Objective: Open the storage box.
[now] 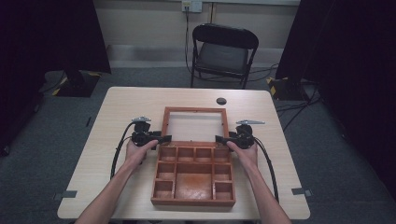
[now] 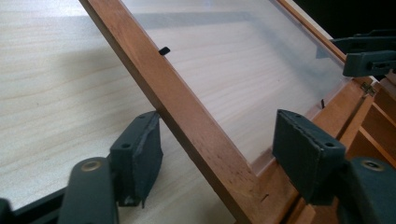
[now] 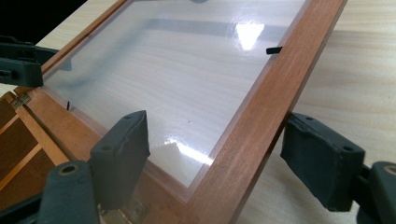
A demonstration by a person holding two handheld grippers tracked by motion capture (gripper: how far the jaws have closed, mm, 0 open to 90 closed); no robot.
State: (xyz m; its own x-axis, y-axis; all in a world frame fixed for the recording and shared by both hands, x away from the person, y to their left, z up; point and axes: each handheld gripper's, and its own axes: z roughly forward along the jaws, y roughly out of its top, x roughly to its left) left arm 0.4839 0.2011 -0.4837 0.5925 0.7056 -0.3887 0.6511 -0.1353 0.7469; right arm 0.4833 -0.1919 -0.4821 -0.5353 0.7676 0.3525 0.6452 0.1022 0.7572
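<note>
The wooden box (image 1: 193, 179) sits on the counter (image 1: 121, 107) with its glass lid (image 1: 194, 126) folded back flat. The left hand-held gripper (image 1: 164, 138) and right hand-held gripper (image 1: 220, 138) each straddle a side rail of the lid, jaws apart and not clamping.

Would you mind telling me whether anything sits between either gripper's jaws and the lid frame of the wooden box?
Nothing visible does. The left gripper and right gripper each straddle a side rail of the glass lid, jaws open, pads clear of the wood.
</note>
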